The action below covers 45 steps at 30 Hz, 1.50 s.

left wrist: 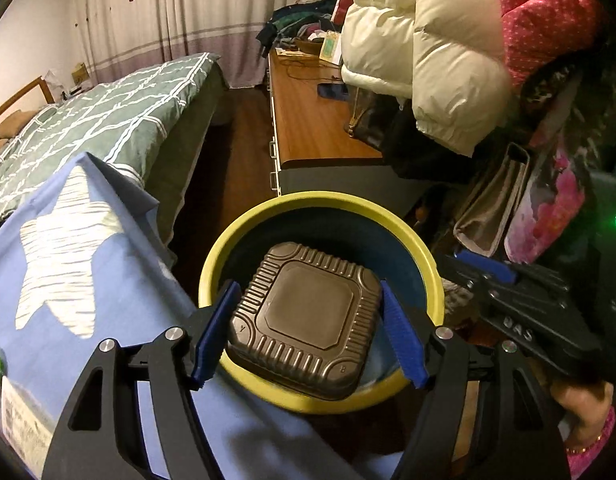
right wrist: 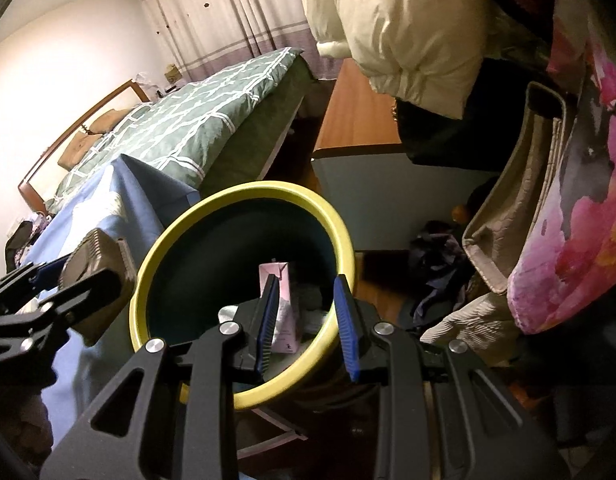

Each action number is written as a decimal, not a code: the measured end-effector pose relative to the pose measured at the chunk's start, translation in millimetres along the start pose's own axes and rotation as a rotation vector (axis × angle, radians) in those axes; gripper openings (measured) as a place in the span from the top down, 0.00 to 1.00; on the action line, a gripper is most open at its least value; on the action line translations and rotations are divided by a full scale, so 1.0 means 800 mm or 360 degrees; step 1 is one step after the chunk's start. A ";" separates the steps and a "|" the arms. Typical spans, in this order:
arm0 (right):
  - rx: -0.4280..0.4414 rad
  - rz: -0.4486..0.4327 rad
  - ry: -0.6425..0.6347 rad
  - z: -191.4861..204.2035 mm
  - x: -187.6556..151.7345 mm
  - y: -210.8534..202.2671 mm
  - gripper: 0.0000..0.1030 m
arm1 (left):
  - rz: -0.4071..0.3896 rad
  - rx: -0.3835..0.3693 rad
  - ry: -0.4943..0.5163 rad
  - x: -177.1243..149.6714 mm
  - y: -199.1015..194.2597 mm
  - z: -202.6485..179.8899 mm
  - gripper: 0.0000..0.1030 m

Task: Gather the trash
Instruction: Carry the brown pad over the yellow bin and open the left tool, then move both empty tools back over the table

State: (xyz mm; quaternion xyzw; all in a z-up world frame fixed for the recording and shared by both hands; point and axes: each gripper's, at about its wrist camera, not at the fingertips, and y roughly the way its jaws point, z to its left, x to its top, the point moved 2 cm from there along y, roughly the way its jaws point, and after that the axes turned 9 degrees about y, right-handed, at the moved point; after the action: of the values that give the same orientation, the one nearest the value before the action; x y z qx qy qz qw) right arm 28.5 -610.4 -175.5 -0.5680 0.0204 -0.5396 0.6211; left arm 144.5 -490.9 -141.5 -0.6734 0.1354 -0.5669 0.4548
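A round trash bin with a yellow-green rim (left wrist: 320,200) (right wrist: 243,192) and dark inside stands on the floor beside the blue-covered table. My left gripper (left wrist: 308,332) is shut on a square brown ribbed plastic container (left wrist: 305,320) and holds it over the bin's mouth; the container also shows at the left of the right wrist view (right wrist: 95,264). My right gripper (right wrist: 305,312) is open and empty above the bin's near rim. A pink carton (right wrist: 281,308) and pale scraps lie inside the bin.
A blue cloth with a white star (left wrist: 67,264) covers the surface at left. A bed with a green quilt (left wrist: 107,120) lies behind. A wooden desk (left wrist: 312,120), hanging coats (left wrist: 428,60), a beige bag (right wrist: 516,208) and floral fabric (right wrist: 580,220) crowd the right.
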 end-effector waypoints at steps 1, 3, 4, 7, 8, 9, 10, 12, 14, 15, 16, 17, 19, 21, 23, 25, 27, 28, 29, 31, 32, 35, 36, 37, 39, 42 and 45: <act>0.0001 0.0000 0.0004 -0.002 0.000 0.000 0.74 | 0.0001 0.0001 -0.0003 0.003 0.003 0.001 0.29; 0.0000 0.0003 0.0002 -0.002 0.000 0.001 0.74 | -0.0007 0.0012 -0.0010 0.006 0.006 0.002 0.23; 0.0003 0.0003 0.0002 -0.003 0.000 0.001 0.74 | -0.0010 0.0016 -0.0012 0.006 0.005 0.003 0.22; 0.0007 0.0008 -0.0002 -0.003 0.000 0.001 0.74 | -0.0026 0.0018 -0.0022 0.006 -0.004 0.007 0.21; 0.0008 0.0008 -0.0003 -0.002 0.000 0.002 0.74 | -0.0031 0.0023 -0.0025 0.006 -0.006 0.008 0.20; 0.0013 0.0010 -0.0007 -0.001 -0.001 0.002 0.74 | -0.0040 0.0028 -0.0029 0.005 -0.011 0.009 0.20; 0.0014 0.0010 -0.0010 0.000 -0.001 0.002 0.74 | -0.0057 0.0033 -0.0033 0.004 -0.019 0.011 0.18; 0.0016 0.0012 -0.0020 0.005 -0.003 0.001 0.74 | -0.0077 0.0042 -0.0045 0.000 -0.031 0.015 0.16; 0.0020 0.0017 -0.0029 0.010 -0.005 0.001 0.74 | -0.0100 0.0045 -0.0062 -0.008 -0.048 0.022 0.15; 0.0023 0.0020 -0.0038 0.014 -0.006 0.000 0.74 | -0.0109 0.0050 -0.0067 -0.013 -0.057 0.025 0.15; 0.0024 0.0021 -0.0042 0.017 -0.006 0.000 0.74 | -0.0115 0.0058 -0.0071 -0.017 -0.063 0.027 0.15; 0.0025 0.0023 -0.0048 0.020 -0.007 -0.001 0.74 | -0.0124 0.0075 -0.0080 -0.024 -0.072 0.032 0.15; 0.0030 0.0026 -0.0069 0.029 -0.009 -0.002 0.74 | -0.0144 0.0107 -0.0110 -0.039 -0.092 0.044 0.15; 0.0036 0.0030 -0.0090 0.039 -0.011 -0.003 0.74 | -0.0165 0.0141 -0.0148 -0.055 -0.112 0.058 0.14; 0.0048 0.0035 -0.0121 0.053 -0.014 -0.003 0.73 | -0.0184 0.0186 -0.0186 -0.072 -0.131 0.074 0.13; 0.0068 0.0045 -0.0173 0.075 -0.017 -0.002 0.73 | -0.0202 0.0256 -0.0235 -0.094 -0.155 0.096 0.12; 0.0084 0.0051 -0.0204 0.089 -0.019 -0.002 0.73 | -0.0217 0.0319 -0.0288 -0.116 -0.176 0.118 0.12; 0.0099 0.0054 -0.0233 0.104 -0.022 -0.002 0.73 | -0.0224 0.0350 -0.0318 -0.128 -0.186 0.130 0.12; 0.0109 0.0056 -0.0251 0.113 -0.024 -0.002 0.73 | -0.0227 0.0375 -0.0341 -0.137 -0.194 0.140 0.12; 0.0141 0.0062 -0.0299 0.139 -0.028 -0.003 0.73 | -0.0234 0.0457 -0.0406 -0.164 -0.215 0.167 0.12; 0.0155 0.0066 -0.0316 0.149 -0.030 -0.003 0.73 | -0.0236 0.0487 -0.0430 -0.174 -0.224 0.176 0.12; 0.0213 0.0087 -0.0406 0.195 -0.041 -0.004 0.73 | -0.0238 0.0604 -0.0521 -0.211 -0.250 0.213 0.12; 0.0219 0.0090 -0.0419 0.201 -0.042 -0.004 0.73 | -0.0236 0.0644 -0.0564 -0.228 -0.261 0.228 0.11; 0.0239 0.0098 -0.0457 0.219 -0.047 -0.004 0.73 | -0.0234 0.0664 -0.0591 -0.238 -0.267 0.238 0.11; 0.0277 0.0118 -0.0509 0.246 -0.054 -0.003 0.72 | -0.0219 0.0734 -0.0674 -0.268 -0.282 0.267 0.11; 0.0324 0.0132 -0.0600 0.290 -0.067 -0.005 0.72 | -0.0206 0.0821 -0.0769 -0.305 -0.297 0.298 0.11; 0.0397 0.0148 -0.0708 0.344 -0.086 -0.009 0.68 | -0.0188 0.0929 -0.0858 -0.345 -0.313 0.331 0.11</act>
State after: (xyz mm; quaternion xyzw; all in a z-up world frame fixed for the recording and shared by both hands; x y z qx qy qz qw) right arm 170.9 -373.0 -113.1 -0.5902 -0.1572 -0.3706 0.6997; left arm 207.3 -39.1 -111.0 -0.6472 -0.1943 -0.4097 0.6128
